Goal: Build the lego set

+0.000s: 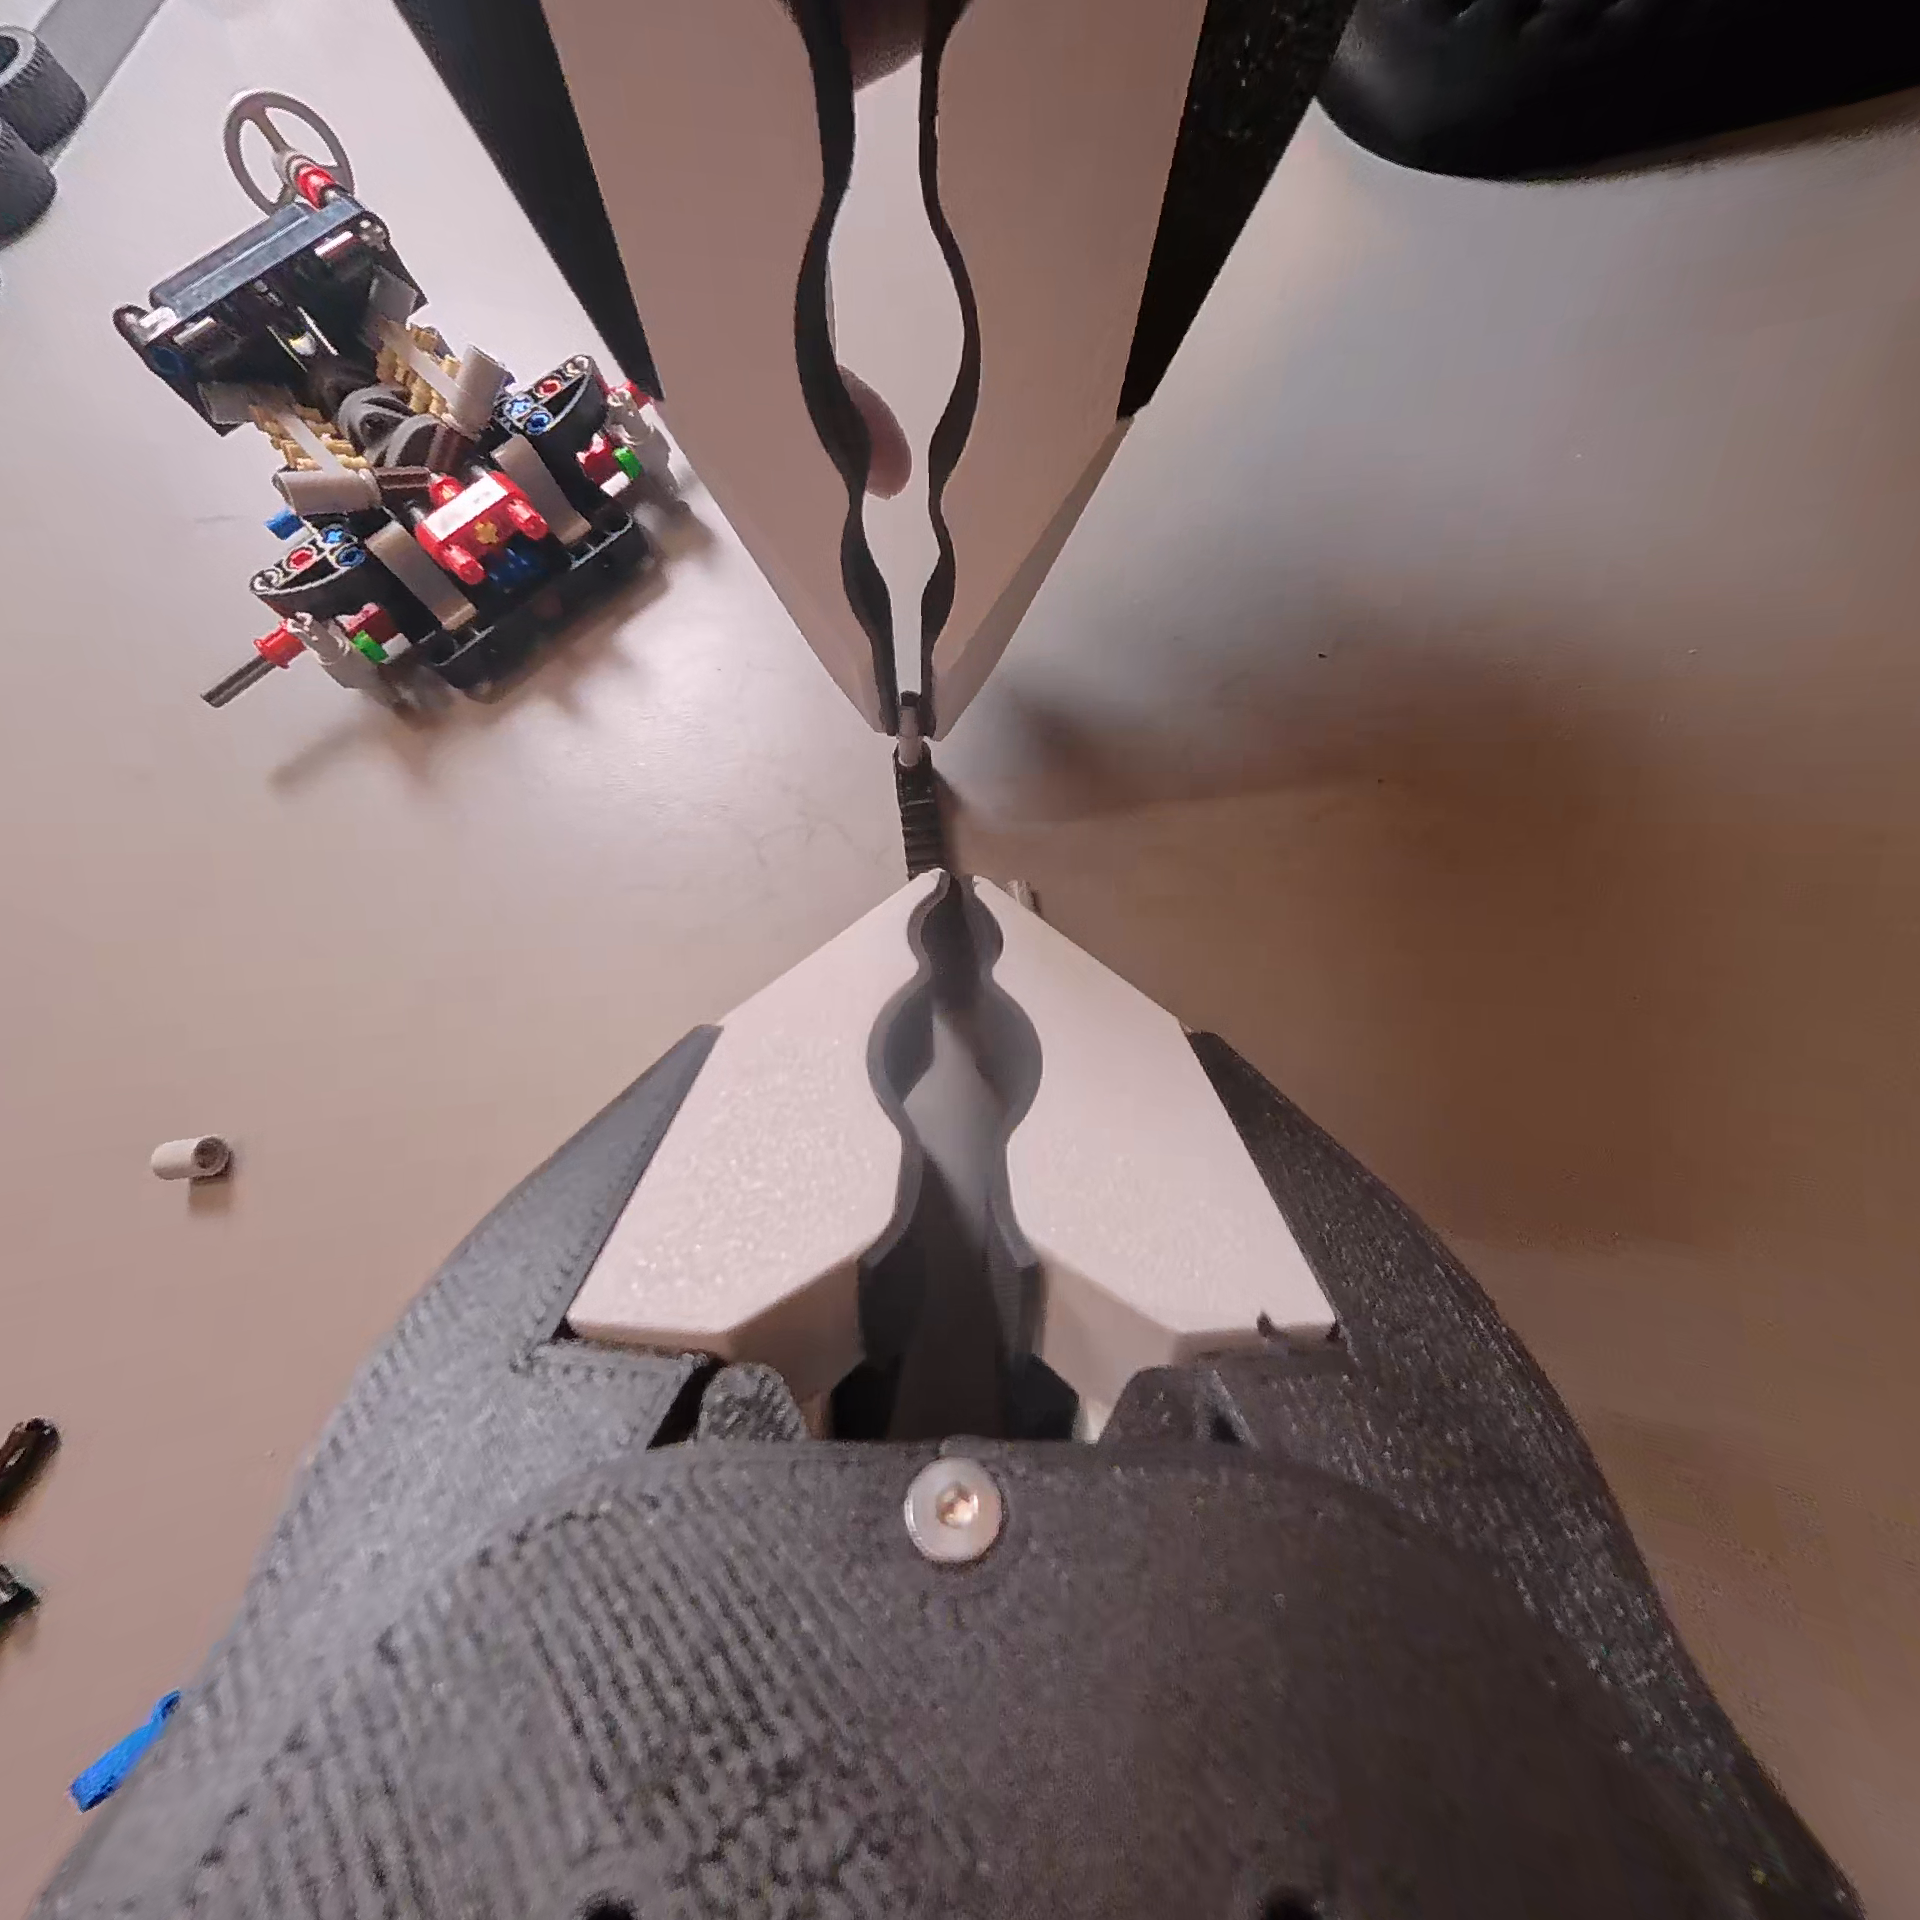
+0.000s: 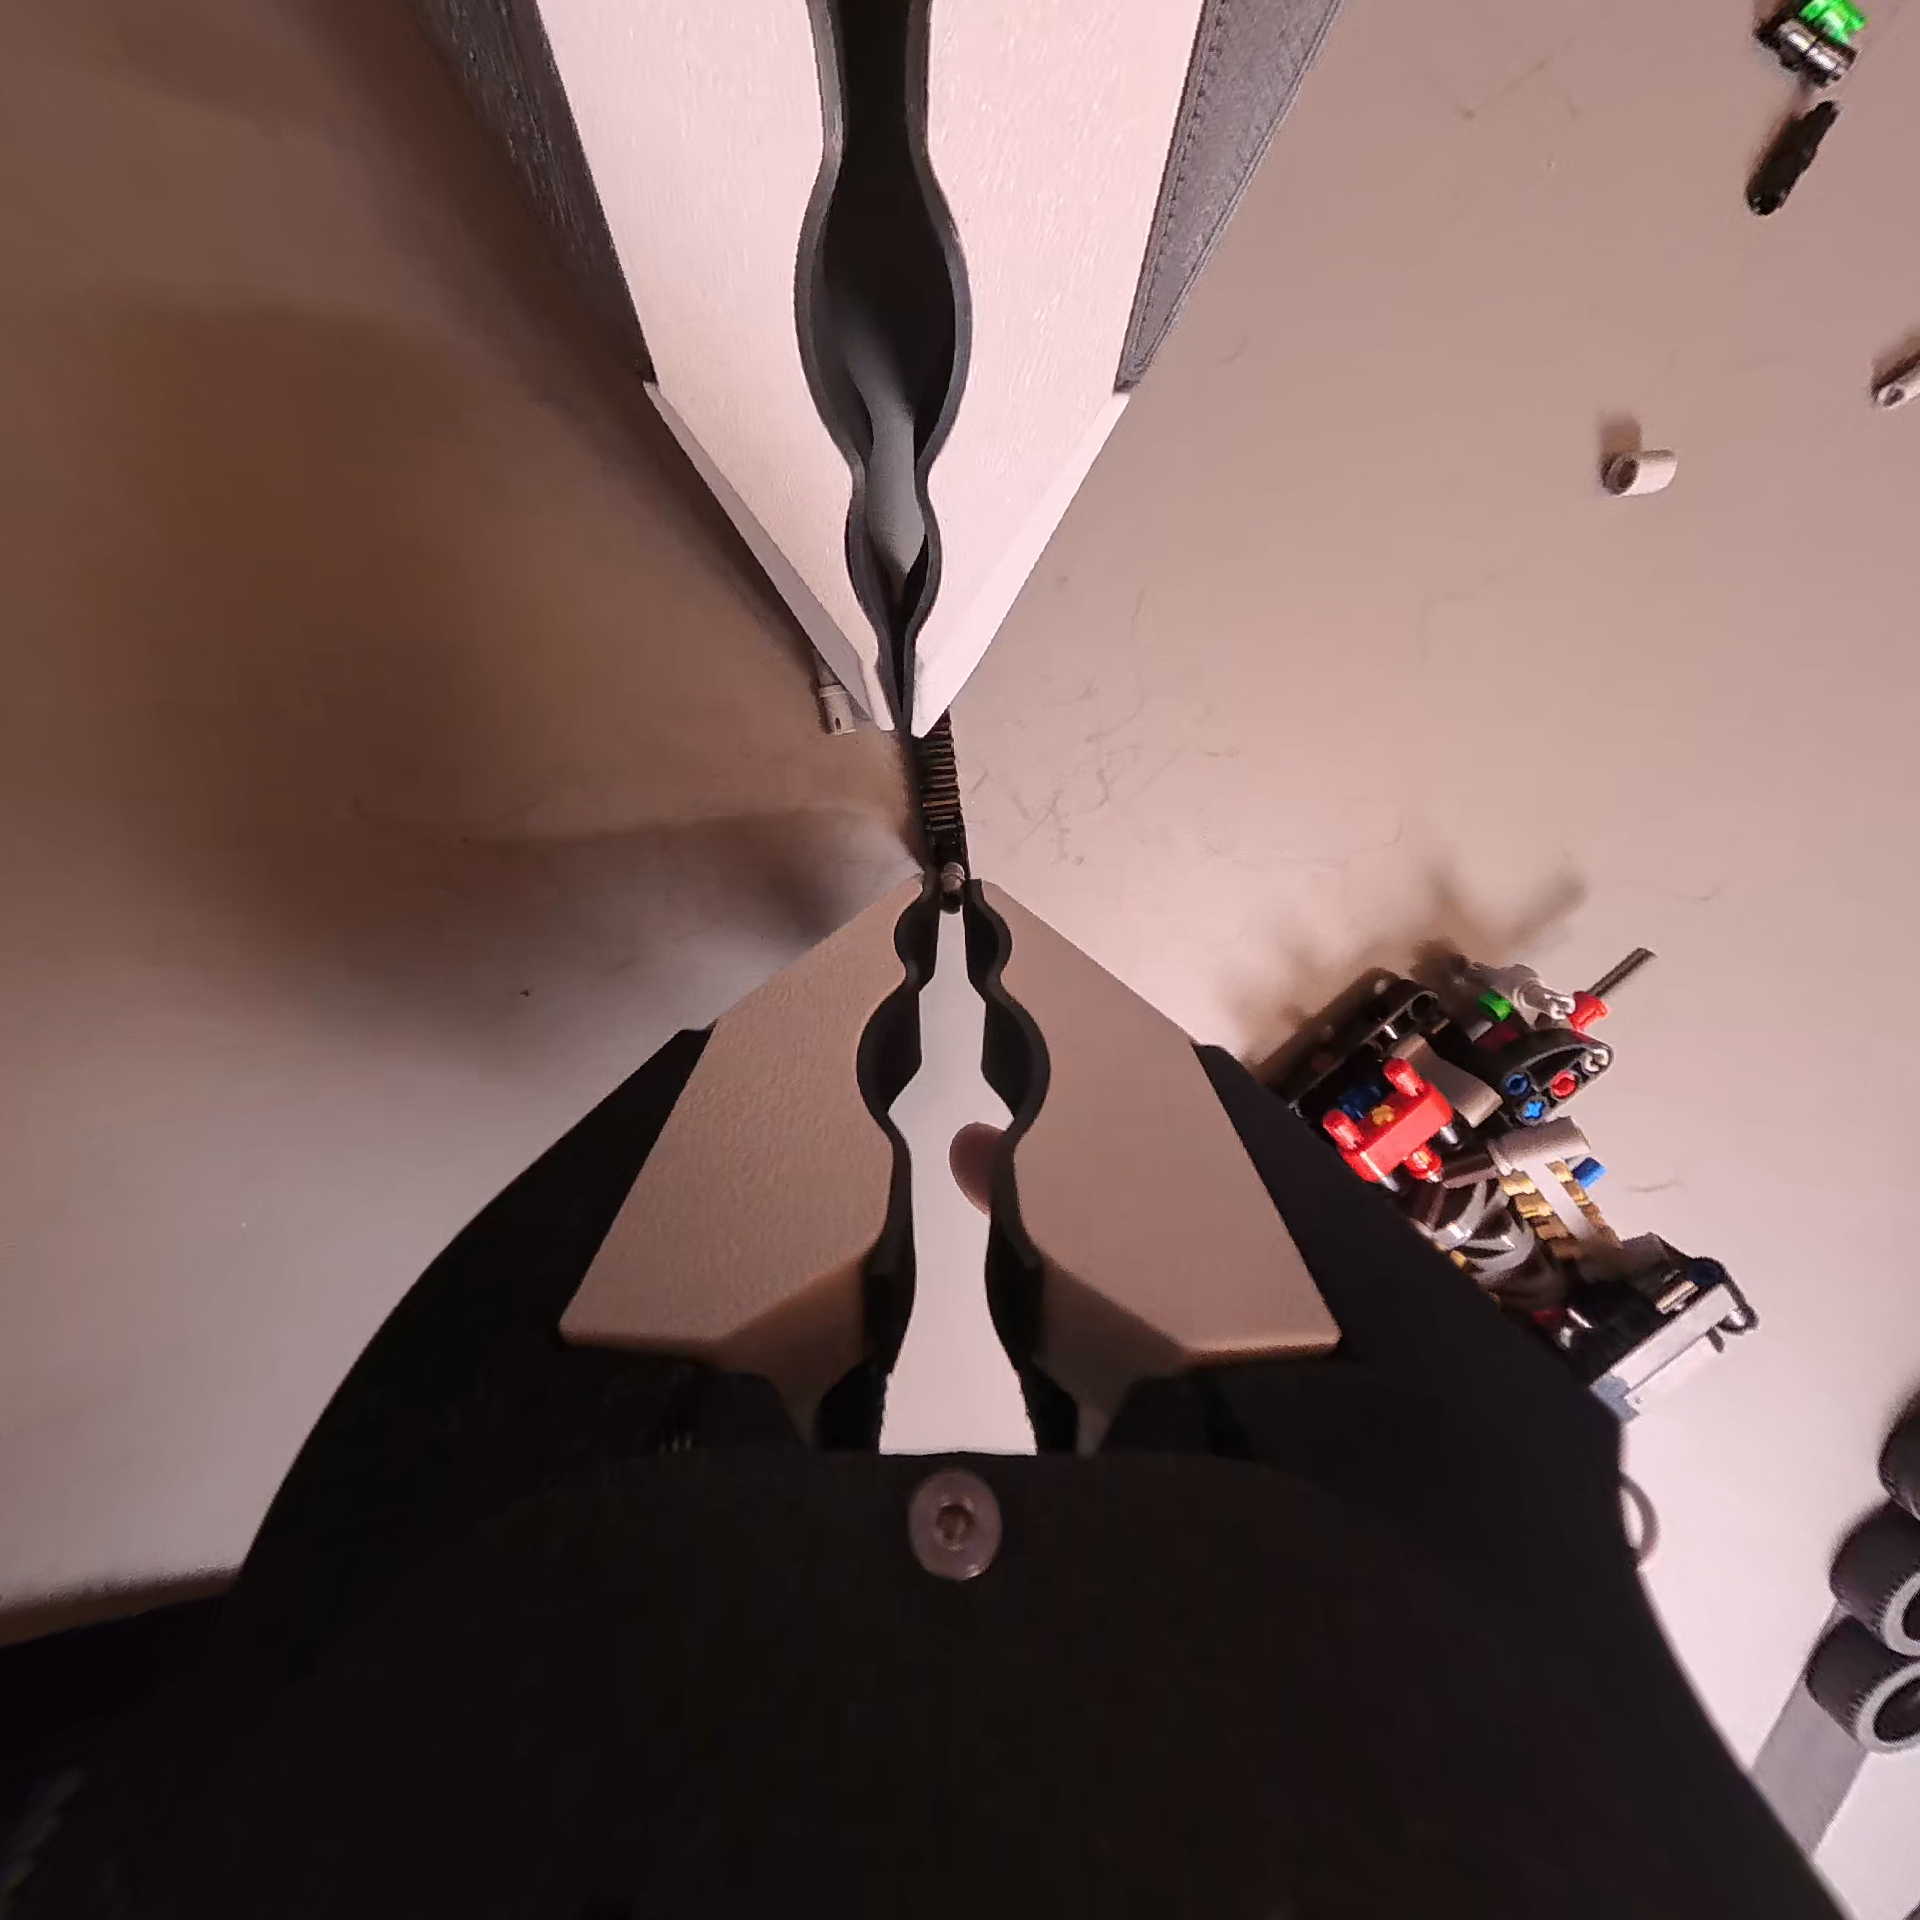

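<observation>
Facing tip to tip, the left gripper (image 1: pixel 943 881) and right gripper (image 2: pixel 945 885) both clamp one black ribbed piece (image 1: pixel 921 821) above the table (image 1: pixel 1455 727).

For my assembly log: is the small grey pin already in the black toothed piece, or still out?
Cannot tell: the pin, pinched in the right gripper, meets the toothed piece's end, held by the left gripper; depth is hidden.

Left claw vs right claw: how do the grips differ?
Left claw pinches the dark ribbed piece; right claw pinches the pale pin at its end. A fingertip shows through right claw's gap, none through left claw's. Shared: both shut, facing tip to tip over the table.
</observation>
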Available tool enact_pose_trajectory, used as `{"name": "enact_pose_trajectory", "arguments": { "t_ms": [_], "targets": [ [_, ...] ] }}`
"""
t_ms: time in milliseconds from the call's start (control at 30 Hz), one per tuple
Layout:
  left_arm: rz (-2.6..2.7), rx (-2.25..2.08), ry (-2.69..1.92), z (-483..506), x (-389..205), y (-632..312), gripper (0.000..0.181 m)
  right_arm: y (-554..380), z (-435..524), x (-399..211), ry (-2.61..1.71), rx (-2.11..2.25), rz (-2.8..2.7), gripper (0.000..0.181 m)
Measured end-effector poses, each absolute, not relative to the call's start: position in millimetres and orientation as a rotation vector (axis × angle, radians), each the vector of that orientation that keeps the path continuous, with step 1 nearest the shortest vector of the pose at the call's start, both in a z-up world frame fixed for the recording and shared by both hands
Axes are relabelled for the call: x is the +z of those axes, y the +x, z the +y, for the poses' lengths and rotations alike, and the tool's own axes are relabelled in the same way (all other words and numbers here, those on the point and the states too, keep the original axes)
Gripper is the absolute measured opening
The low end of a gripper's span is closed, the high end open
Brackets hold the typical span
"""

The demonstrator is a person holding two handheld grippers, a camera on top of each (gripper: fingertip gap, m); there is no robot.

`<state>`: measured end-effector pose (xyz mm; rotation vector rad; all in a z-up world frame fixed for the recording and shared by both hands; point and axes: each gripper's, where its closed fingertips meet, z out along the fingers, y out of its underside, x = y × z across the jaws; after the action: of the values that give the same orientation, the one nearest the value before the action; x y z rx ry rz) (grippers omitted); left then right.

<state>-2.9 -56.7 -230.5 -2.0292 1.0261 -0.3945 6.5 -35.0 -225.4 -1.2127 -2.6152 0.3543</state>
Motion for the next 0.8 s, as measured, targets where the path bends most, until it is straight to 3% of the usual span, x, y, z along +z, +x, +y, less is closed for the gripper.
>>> {"name": "enact_pose_trajectory", "arguments": {
  "t_ms": [367, 500, 800],
  "targets": [
    [0.961, -0.371, -2.064, -54.0, -229.7, -12.6, 0.000, 4.3, -39.7, -226.1, -1.223, 0.388, -2.638, 0.003],
    [0.959, -0.352, -2.079, -54.6, -229.7, -13.7, 0.015, 4.1, -40.1, -226.2, -1.222, 0.386, -2.647, 0.003],
    [0.957, -0.353, -2.125, -56.0, -234.3, -20.0, 0.011, 1.3, -44.1, -226.2, -1.200, 0.386, -2.669, 0.003]
  ]
}}
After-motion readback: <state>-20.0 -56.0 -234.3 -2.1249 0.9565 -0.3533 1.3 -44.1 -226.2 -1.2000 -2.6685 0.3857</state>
